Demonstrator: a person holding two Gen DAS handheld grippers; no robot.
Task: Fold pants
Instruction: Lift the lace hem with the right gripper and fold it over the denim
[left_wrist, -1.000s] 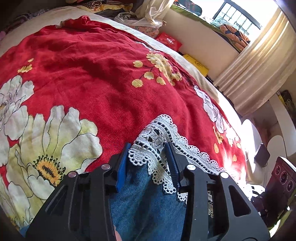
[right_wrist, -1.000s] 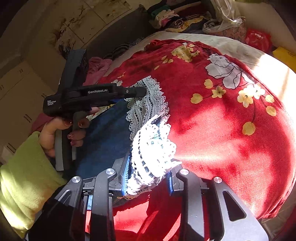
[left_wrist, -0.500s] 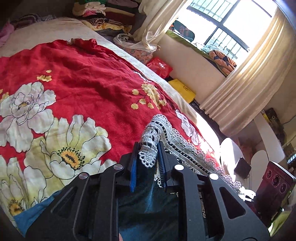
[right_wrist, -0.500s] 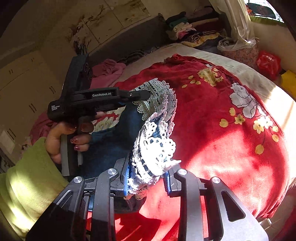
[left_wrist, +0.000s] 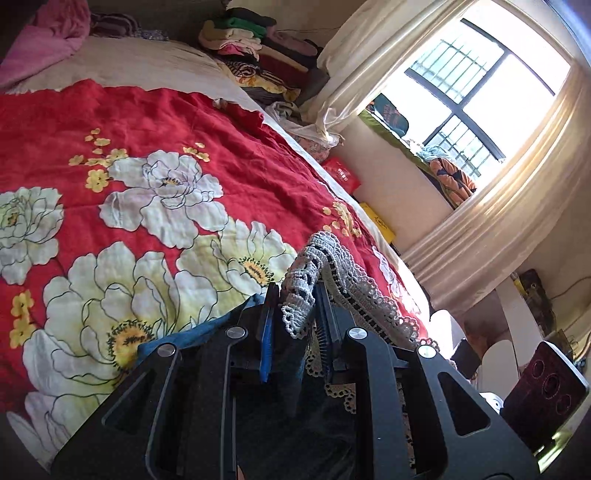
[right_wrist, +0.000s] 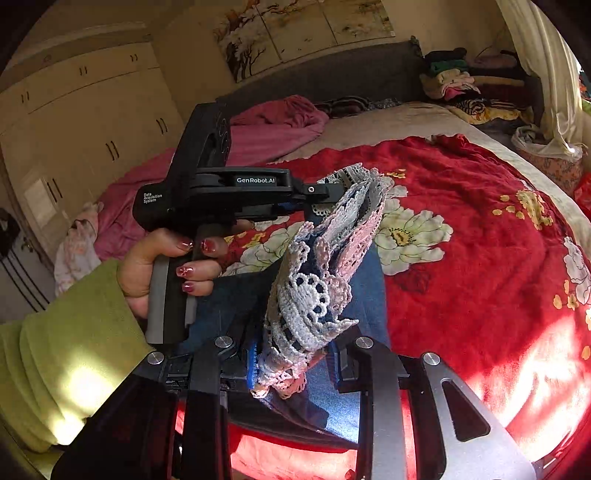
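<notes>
Both the left gripper and right gripper pinch the pants' lace hem, lifted off the bed; next, I'd guess, carry it toward the waistband.

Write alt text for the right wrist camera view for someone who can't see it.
The right claw pinches the white lace hem of blue denim pants, lifted above a red floral bedspread. Beside it, a hand with red nails holds the left claw, clamped on the same lace edge. Cream wardrobes and stacked clothes line the bedroom behind.
</notes>
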